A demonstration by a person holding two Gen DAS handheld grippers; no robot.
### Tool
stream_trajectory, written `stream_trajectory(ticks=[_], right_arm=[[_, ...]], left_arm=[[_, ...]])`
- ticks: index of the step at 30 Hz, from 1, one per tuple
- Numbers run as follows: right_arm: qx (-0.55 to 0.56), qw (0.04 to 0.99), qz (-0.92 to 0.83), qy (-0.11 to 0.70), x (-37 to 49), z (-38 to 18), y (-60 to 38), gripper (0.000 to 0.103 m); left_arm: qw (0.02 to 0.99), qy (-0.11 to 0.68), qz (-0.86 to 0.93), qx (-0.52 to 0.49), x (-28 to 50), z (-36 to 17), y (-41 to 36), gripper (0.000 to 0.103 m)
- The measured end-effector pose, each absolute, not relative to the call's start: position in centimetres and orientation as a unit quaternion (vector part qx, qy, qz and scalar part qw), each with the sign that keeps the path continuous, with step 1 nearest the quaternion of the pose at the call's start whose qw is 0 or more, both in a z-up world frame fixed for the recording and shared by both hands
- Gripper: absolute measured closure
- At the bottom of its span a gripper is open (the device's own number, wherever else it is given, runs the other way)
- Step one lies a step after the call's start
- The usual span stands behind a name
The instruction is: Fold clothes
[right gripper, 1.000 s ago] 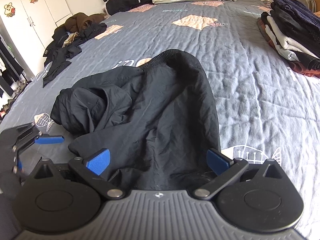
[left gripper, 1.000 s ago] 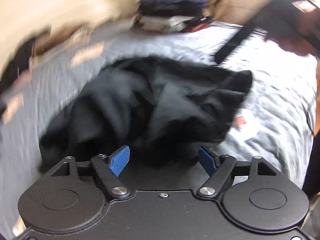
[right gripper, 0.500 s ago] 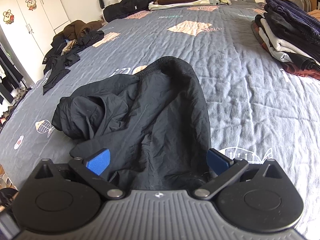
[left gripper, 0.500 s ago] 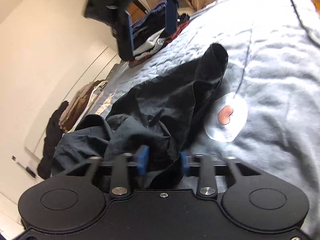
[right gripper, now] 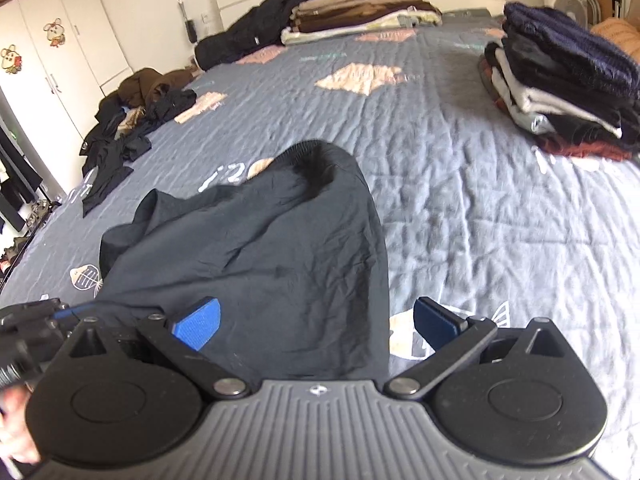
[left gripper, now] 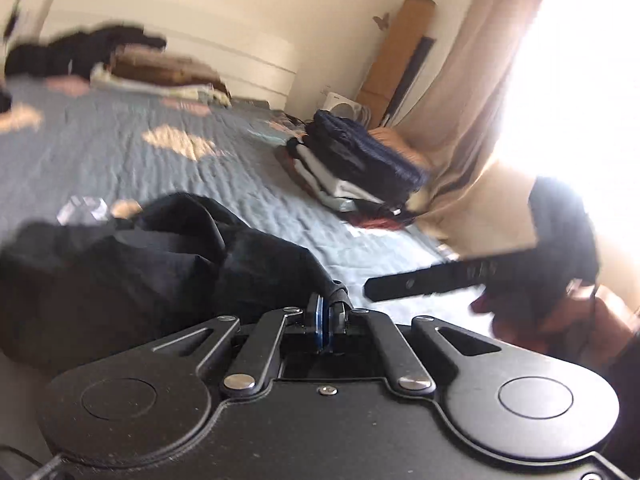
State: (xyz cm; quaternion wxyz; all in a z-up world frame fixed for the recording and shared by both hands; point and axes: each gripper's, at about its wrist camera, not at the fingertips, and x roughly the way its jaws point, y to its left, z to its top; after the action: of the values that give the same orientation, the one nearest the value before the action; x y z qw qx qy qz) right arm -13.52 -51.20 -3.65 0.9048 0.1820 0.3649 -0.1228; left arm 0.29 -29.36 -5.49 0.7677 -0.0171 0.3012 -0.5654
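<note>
On the grey bedspread, lower centre, your left gripper pinches the black garment while your right gripper gapes empty; thin hem may slip.

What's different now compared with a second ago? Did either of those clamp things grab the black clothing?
Yes. The left gripper, open a second ago, has shut on an edge of the black garment and lifted it, so the cloth now stretches up toward it instead of lying crumpled. The right gripper stayed open above the garment's near edge. The folded stack and the bedspread are unchanged.
</note>
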Motion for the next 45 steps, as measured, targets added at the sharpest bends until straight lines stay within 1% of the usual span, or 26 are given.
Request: stream_trajectory(ticks=[1,4,5,6,7,8,9,10,11,14,19,24,30,31,32,33,34,37,40,44,45], right_arm=[[0.176,0.908,-0.119,0.361,-13.7,-3.4,-51.1,0.0],[0.163,0.913,-0.107,0.358,-13.7,-3.1,-50.6,0.0],[0.161,0.913,-0.105,0.359,-13.6,-3.1,-50.5,0.0],[0.159,0.913,-0.103,0.362,-13.4,-3.1,-50.4,0.0],[0.156,0.912,-0.102,0.365,-13.3,-3.2,-50.3,0.0],[0.153,0.911,-0.101,0.368,-13.1,-3.4,-50.1,0.0],[0.151,0.911,-0.101,0.371,-13.0,-3.5,-50.0,0.0],[0.149,0.91,-0.102,0.373,-12.9,-3.6,-49.9,0.0],[0.149,0.909,-0.101,0.375,-12.8,-3.7,-49.8,0.0],[0.147,0.909,-0.098,0.378,-12.5,-3.9,-49.3,0.0],[0.14,0.908,-0.091,0.384,-11.4,-4.2,-48.3,0.0],[0.127,0.905,-0.077,0.398,-10.2,-4.8,-47.1,0.0],[0.139,0.9,-0.061,0.408,-8.9,-5.9,-46.0,0.0],[0.133,0.899,-0.053,0.414,-8.5,-6.3,-45.4,0.0],[0.127,0.897,-0.045,0.421,-8.1,-6.8,-44.8,0.0],[0.121,0.895,-0.037,0.428,-7.7,-7.2,-44.2,0.0],[0.108,0.892,-0.032,0.438,-7.3,-7.9,-43.5,0.0],[0.075,0.879,-0.027,0.469,-6.3,-9.8,-42.0,0.0],[0.056,0.868,-0.034,0.492,-5.8,-11.5,-41.6,0.0],[0.031,0.856,-0.051,0.514,-5.2,-13.1,-41.1,0.0],[0.025,0.854,-0.053,0.518,-5.2,-13.5,-41.0,0.0]], left_arm=[[0.762,0.312,-0.567,-0.02,0.6,-5.5,-29.6,0.101],[0.767,0.303,-0.564,0.048,-0.9,-6.8,-29.4,0.1],[0.768,0.299,-0.562,0.072,-1.5,-7.2,-29.3,0.098],[0.768,0.294,-0.56,0.096,-2.0,-7.7,-29.2,0.091],[0.765,0.289,-0.565,0.106,-2.6,-7.9,-28.6,0.078],[0.769,0.276,-0.565,0.116,-3.0,-7.9,-27.6,0.069],[0.773,0.262,-0.563,0.127,-3.4,-7.8,-26.6,0.05],[0.778,0.247,-0.561,0.138,-3.8,-7.7,-25.5,0.038],[0.787,0.228,-0.551,0.161,-3.6,-7.7,-24.7,0.036],[0.81,0.181,-0.502,0.242,-2.2,-8.1,-22.5,0.036],[0.811,0.162,-0.454,0.33,2.1,-9.7,-21.4,0.037],[0.78,0.128,-0.464,0.4,2.1,-12.5,-24.0,0.038],[0.745,0.089,-0.482,0.452,0.6,-16.3,-28.0,0.037],[0.746,0.086,-0.482,0.451,0.7,-16.6,-28.5,0.042],[0.75,0.093,-0.484,0.442,1.1,-16.6,-28.8,0.05],[0.753,0.101,-0.487,0.43,1.5,-16.5,-29.1,0.071],[0.758,0.115,-0.489,0.417,2.1,-16.2,-29.2,0.089],[0.769,0.154,-0.491,0.379,3.9,-15.0,-29.0,0.098],[0.78,0.218,-0.502,0.302,6.4,-12.2,-28.0,0.099],[0.787,0.261,-0.522,0.2,9.4,-7.4,-26.6,0.1],[0.786,0.27,-0.527,0.178,10.1,-6.4,-26.4,0.102]])
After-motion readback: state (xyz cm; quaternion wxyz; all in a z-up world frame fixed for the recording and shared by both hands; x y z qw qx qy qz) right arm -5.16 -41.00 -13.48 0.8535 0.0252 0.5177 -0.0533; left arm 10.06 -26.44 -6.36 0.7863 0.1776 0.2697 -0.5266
